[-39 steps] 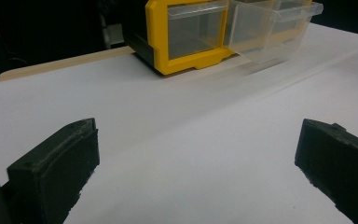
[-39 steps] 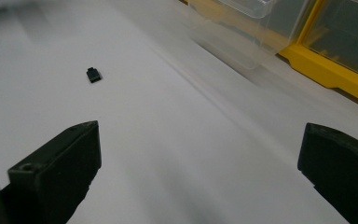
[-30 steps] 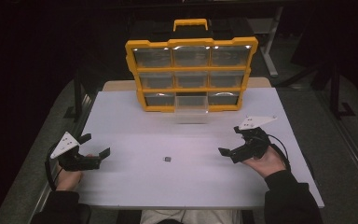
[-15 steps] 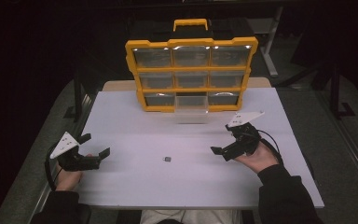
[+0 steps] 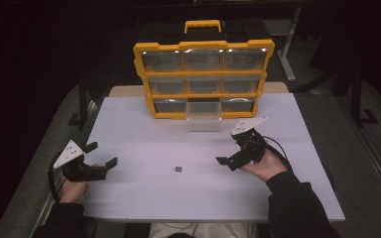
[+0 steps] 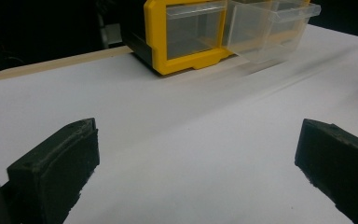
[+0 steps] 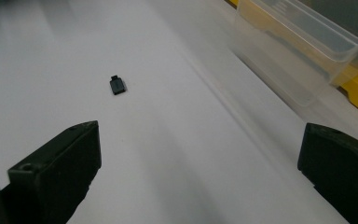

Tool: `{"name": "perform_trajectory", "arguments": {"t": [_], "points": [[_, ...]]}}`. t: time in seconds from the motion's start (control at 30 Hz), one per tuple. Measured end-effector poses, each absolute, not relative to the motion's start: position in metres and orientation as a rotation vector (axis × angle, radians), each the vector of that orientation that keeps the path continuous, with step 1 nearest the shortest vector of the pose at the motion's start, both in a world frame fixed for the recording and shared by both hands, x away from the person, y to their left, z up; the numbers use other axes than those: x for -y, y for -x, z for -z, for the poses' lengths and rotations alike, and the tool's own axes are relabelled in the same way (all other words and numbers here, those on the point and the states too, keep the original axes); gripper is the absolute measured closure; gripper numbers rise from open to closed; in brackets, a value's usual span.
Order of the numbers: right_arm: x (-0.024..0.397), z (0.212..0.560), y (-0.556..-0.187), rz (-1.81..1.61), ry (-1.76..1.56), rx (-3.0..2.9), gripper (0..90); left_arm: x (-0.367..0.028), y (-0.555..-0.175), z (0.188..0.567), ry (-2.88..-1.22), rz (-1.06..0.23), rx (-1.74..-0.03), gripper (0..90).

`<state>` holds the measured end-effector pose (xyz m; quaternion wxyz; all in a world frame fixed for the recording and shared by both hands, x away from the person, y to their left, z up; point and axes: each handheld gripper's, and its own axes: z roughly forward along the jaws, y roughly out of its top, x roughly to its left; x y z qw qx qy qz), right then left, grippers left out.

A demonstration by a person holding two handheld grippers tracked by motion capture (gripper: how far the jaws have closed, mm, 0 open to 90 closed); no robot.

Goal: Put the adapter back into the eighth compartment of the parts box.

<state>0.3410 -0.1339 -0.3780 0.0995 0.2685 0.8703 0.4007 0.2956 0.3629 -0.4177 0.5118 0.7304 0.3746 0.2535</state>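
Note:
A small black part (image 5: 178, 169) lies on the white table top (image 5: 144, 129), near the middle. In the right gripper view the part (image 7: 117, 85) sits ahead and to the left of the jaws. My right gripper (image 5: 230, 150) is open and empty, a short way to the right of the part. My left gripper (image 5: 101, 154) rests open and empty at the table's left edge. A yellow organizer (image 5: 203, 79) with clear drawers stands at the back. Its bottom middle drawer (image 5: 204, 113) is pulled out, and it also shows in both gripper views (image 6: 270, 28) (image 7: 303, 51).
The organizer has a yellow carry handle (image 5: 202, 25) on top. Dark floor and a metal stand (image 5: 287, 49) surround the table. Bare white surface lies between the two grippers and in front of the organizer.
My right gripper has moved left and a little away from the person, closer to the small black part. The left gripper has stayed in place.

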Motion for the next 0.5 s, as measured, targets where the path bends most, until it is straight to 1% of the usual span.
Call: {"name": "perform_trajectory", "arguments": {"t": [0.5], "points": [[0.112,0.38,-0.346,-1.135,-0.733,-2.639,0.0,-0.363,-0.295,0.418,-1.751,-0.608,-0.901,0.0]]}}
